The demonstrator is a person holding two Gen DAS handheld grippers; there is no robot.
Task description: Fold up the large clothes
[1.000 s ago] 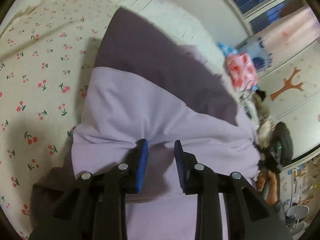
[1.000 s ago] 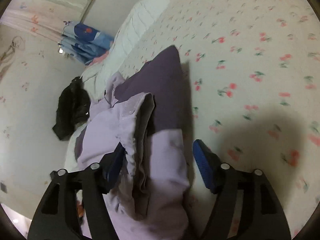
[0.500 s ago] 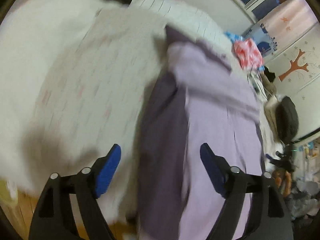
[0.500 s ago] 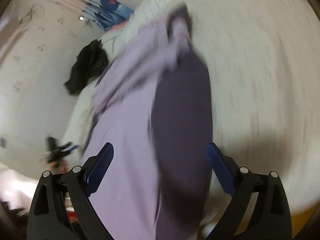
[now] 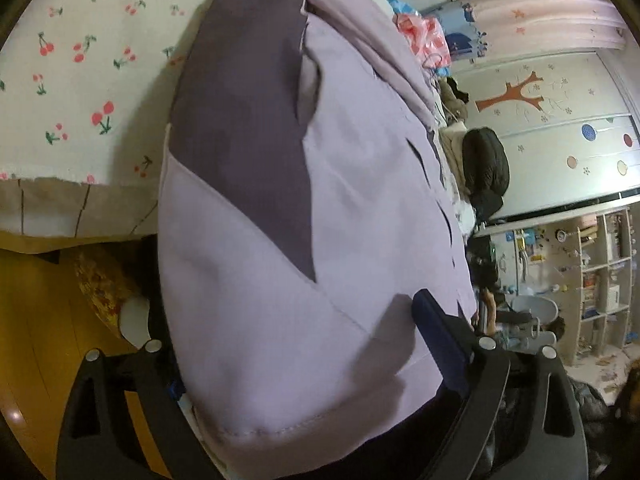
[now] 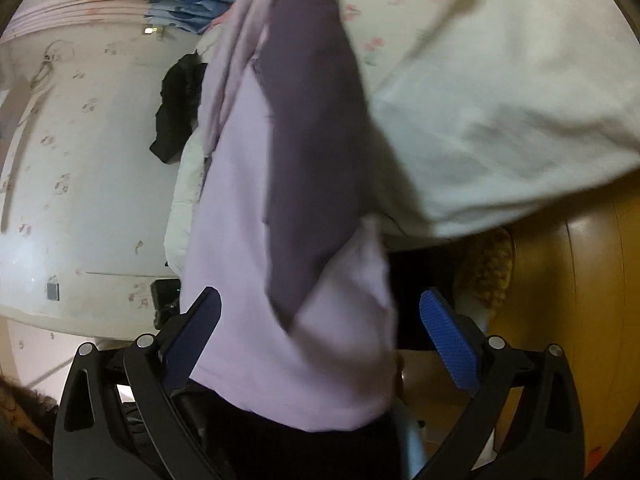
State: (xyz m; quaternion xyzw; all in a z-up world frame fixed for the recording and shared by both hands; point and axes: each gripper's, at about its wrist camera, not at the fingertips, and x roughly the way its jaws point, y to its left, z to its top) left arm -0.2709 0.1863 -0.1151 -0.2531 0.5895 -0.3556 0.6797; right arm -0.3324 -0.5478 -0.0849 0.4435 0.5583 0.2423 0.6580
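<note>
A large lilac and dark purple garment (image 5: 304, 208) lies lengthwise on the bed and hangs over its near edge. Its hem end drapes between my wide-open left gripper (image 5: 304, 344) fingers and hides the left finger. In the right wrist view the same garment (image 6: 288, 208) hangs between the open right gripper (image 6: 320, 332) fingers. Neither gripper clamps the cloth.
The bed has a cherry-print sheet (image 5: 80, 72) and a white quilt (image 6: 500, 120). A wooden floor (image 5: 36, 320) lies below, with a yellow slipper (image 6: 486, 268) by the bed. Dark clothes (image 5: 484, 168) and a pink bundle (image 5: 424, 36) lie farther back. A shelf (image 5: 604, 280) stands right.
Both grippers opened, letting go of the garment, and pulled back toward the bed's edge. The garment now lies stretched out, its end hanging over the edge.
</note>
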